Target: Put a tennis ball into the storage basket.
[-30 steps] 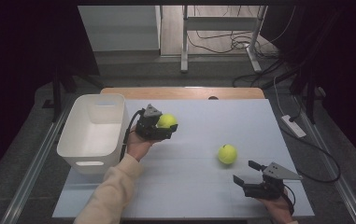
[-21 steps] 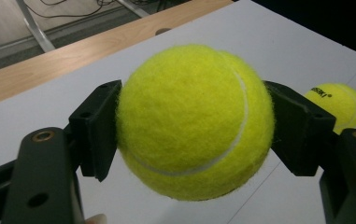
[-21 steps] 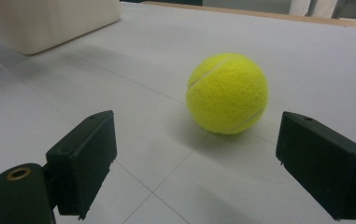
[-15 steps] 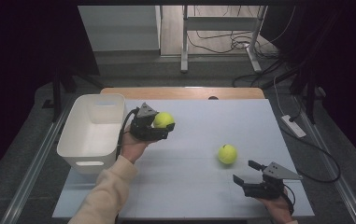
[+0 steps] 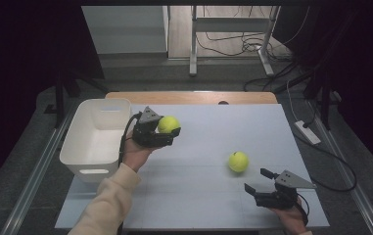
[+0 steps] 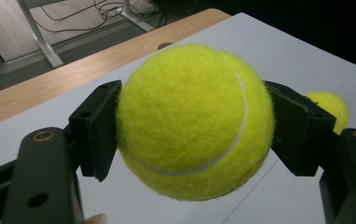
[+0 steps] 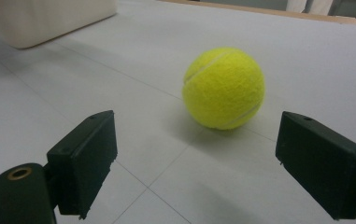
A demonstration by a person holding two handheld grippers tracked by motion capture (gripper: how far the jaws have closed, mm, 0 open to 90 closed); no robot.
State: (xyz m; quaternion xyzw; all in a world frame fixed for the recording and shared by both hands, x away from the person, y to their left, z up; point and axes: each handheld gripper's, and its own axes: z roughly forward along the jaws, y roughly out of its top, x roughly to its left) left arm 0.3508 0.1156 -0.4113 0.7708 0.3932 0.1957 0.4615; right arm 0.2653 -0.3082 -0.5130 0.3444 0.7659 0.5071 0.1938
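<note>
Fuzzy yellow-green tennis ball (image 6: 194,121) sits clamped between the two black pads of the left gripper (image 5: 170,132), held up off the pale grey tabletop (image 5: 203,191) left of centre in the high view, just beside the rectangular white plastic bin (image 5: 79,152) at the left. Right gripper (image 5: 260,182) is down in the lower right with its jaws spread wide and nothing in them, pointing at a second yellow tennis ball (image 5: 238,161) lying loose on the table right of centre, a bit ahead of the pads. What could go wrong, imo: the pads only catch the held ball at two small patches on opposite sides, and it's round and fuzzy, so a quick swing toward the bin or a tiny slackening could let it squirt out, bounce and roll off the table. Same deal with the loose one: nudge it with one jaw before the other arrives and it just rolls away. As for which way it points, it's a sphere, so no long axis; the only cue is the white seam curving down its right side and along the bottom in the left gripper view.
</note>
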